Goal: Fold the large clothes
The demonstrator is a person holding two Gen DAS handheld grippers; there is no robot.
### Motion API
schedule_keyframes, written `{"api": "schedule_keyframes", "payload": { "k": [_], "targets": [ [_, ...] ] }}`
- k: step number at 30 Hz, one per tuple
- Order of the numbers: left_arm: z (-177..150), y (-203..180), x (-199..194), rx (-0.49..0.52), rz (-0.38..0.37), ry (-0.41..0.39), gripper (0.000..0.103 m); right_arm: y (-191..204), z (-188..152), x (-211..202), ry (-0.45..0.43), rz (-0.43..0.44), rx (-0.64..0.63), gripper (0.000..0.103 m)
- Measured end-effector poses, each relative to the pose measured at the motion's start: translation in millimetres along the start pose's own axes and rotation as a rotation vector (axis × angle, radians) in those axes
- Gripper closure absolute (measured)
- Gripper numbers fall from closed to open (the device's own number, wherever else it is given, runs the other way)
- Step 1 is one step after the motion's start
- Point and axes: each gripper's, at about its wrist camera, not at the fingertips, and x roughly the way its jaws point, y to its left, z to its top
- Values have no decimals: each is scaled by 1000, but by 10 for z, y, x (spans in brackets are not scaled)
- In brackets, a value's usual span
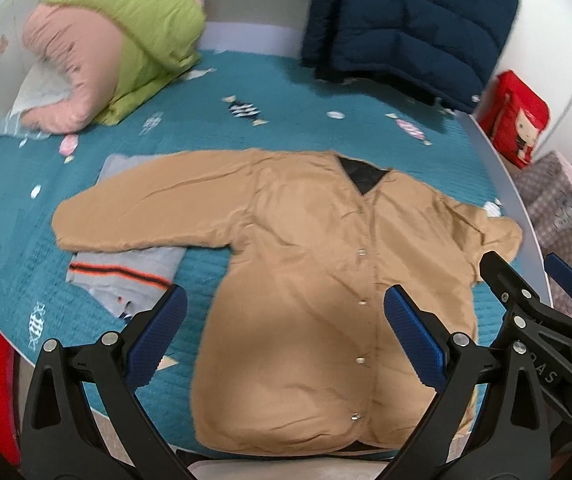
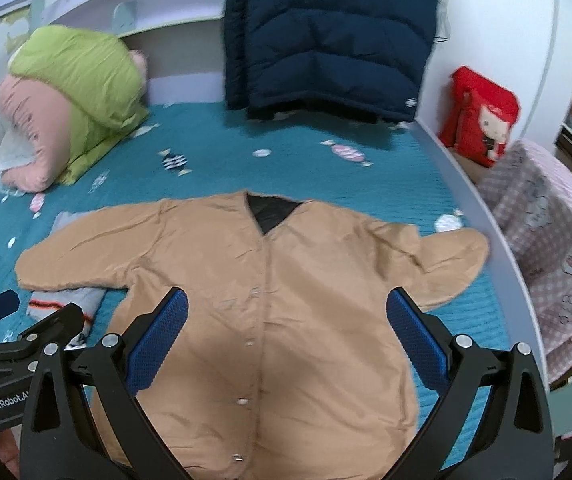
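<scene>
Now tan jacket (image 1: 306,280) lies flat, buttoned, mid-frame on the teal bed (image 1: 214,128).
Left tool (image 1: 286,340) and right tool (image 2: 288,344) hover above it, both spread wide, empty.

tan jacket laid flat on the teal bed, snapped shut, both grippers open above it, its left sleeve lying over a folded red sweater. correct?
One thing is wrong: the sweater under that sleeve is grey with an orange stripe, not red, as the left wrist view shows. The rest holds: the tan jacket lies flat and snapped shut on the teal bed, with the left gripper and right gripper open above it.
</scene>
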Motion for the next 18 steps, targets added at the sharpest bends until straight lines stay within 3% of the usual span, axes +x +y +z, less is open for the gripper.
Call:
{"api": "schedule_keyframes", "payload": {
  "k": [8, 17, 18],
  "targets": [
    [88, 861, 222, -157, 81, 71, 5, 696, 196, 480, 93, 128, -86, 7],
    [159, 1956, 579, -381, 172, 151, 5, 1247, 483, 1293, 235, 261, -27, 8],
    [162, 2084, 625, -410, 191, 159, 5, 1276, 520, 1402, 248, 285, -8, 12]
  ]
}}
